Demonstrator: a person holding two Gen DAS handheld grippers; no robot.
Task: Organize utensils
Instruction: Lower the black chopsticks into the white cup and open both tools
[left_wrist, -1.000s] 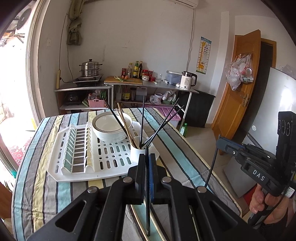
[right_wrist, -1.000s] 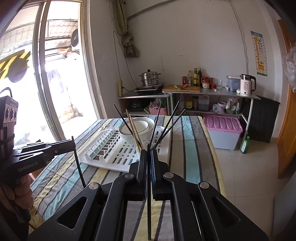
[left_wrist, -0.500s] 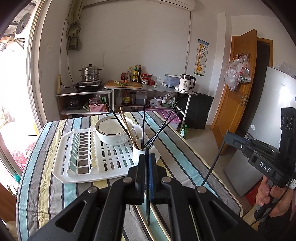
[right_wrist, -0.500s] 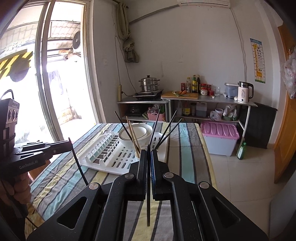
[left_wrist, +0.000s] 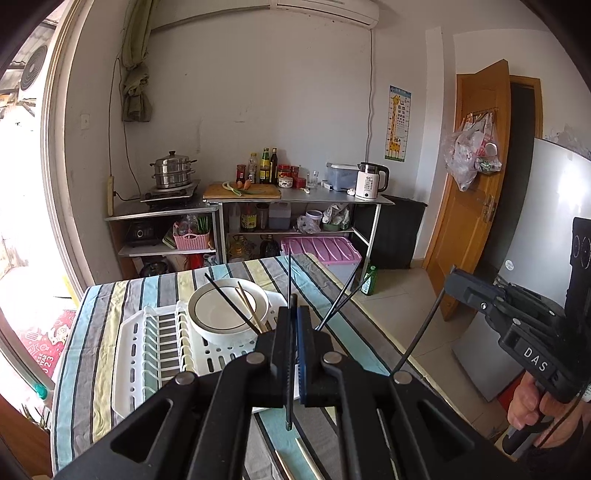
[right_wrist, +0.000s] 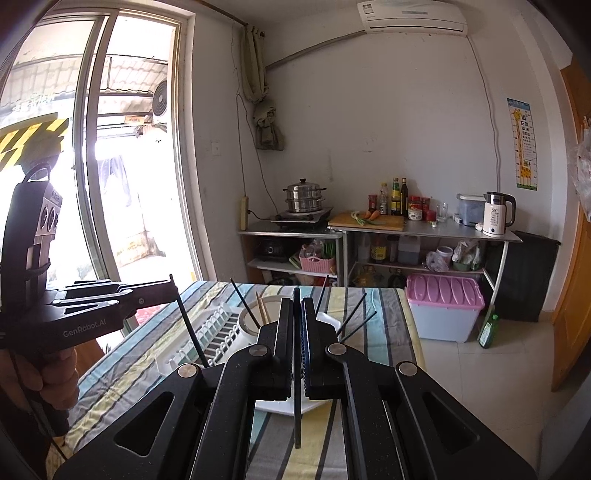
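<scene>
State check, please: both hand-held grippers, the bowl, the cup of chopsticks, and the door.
Left hand-held gripper: shut on a black chopstick.
Right hand-held gripper: shut on another black chopstick.
Bowl: upright on the drying rack.
Cup chopsticks: standing, leaning outward.
Door: open.

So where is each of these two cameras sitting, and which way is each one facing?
Left wrist: on the left gripper, jaws shut on a black chopstick, facing the dish rack; right gripper at right.
Right wrist: on the right gripper, also clamping a chopstick; left gripper at left.
Shared: bowl, kitchen shelves.
</scene>
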